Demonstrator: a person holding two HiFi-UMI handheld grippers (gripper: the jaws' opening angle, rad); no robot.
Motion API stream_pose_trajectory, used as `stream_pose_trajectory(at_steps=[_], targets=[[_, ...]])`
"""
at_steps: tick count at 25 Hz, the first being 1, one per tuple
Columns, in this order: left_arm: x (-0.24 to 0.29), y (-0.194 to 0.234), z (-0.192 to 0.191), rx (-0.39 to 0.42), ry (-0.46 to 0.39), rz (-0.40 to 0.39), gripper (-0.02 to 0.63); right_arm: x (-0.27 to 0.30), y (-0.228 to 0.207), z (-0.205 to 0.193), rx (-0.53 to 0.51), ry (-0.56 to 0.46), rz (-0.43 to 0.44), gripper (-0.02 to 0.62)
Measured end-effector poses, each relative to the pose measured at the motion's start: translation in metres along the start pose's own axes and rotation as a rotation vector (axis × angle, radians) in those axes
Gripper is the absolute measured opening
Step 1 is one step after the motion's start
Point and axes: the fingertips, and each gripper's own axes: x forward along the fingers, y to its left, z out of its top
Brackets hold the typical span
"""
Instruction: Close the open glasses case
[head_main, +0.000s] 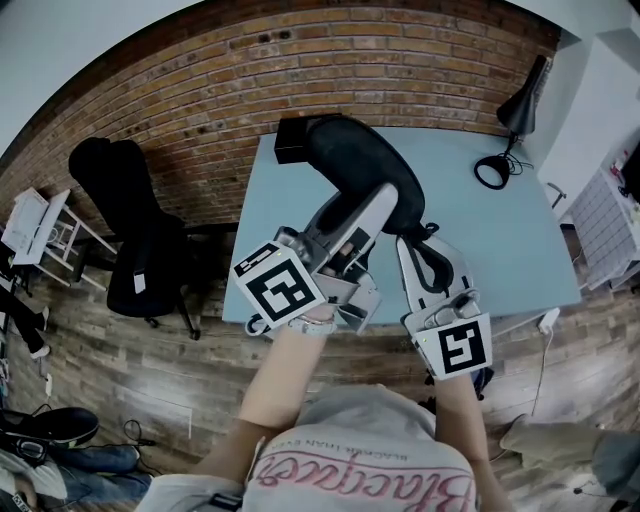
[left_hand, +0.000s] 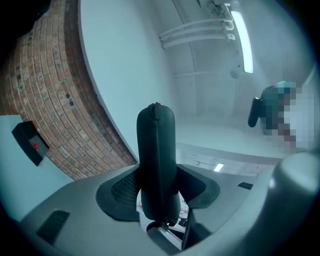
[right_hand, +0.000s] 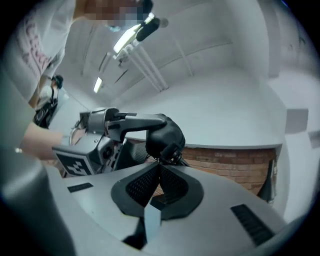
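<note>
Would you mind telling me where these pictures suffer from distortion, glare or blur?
Head view: fisheye bows the brick wall and table edges. Left gripper view: ceiling light glares; glasses case is sharp, background hazy. Right gripper view: the person's shirt is out of focus; corners vignette dark.

The head view looks steeply down from above the person onto the tabletop (head_main: 500, 230), whose far edge meets the brick wall (head_main: 200, 90). The left gripper view rides the left gripper (left_hand: 159, 200) and tilts upward, with the glasses case (left_hand: 156, 155) very close between its jaws and the ceiling (left_hand: 200, 60) beyond. The right gripper view looks along the right gripper (right_hand: 159, 167) at the left one, close by. All three views share the case and the brick wall.
</note>
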Motion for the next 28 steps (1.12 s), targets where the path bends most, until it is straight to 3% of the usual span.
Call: stream_pose_trajectory(at_steps=[2, 4, 12, 17, 22, 28], targets=[[-0.001, 0.007, -0.004, -0.021, 0.016, 0.036, 0.225, 0.000, -0.003, -0.001, -0.089, 0.024, -0.070, 0.018], [-0.002, 0.011, -0.007, -0.033, 0.036, 0.056, 0.224, -0.002, -0.008, -0.006, -0.109, 0.055, -0.113, 0.020], [-0.003, 0.010, -0.015, -0.030, 0.122, 0.027, 0.224, -0.007, -0.024, -0.009, -0.134, 0.073, -0.138, 0.021], [-0.007, 0.005, -0.024, 0.003, 0.201, -0.023, 0.222, -0.011, -0.029, -0.008, -0.189, 0.087, -0.113, 0.023], [-0.015, 0.000, -0.034, 0.032, 0.286, -0.072, 0.222, -0.018, -0.023, -0.014, -0.276, 0.124, -0.014, 0.025], [-0.019, 0.001, -0.046, 0.063, 0.381, -0.103, 0.222, -0.021, -0.023, -0.019, -0.333, 0.166, 0.036, 0.025]])
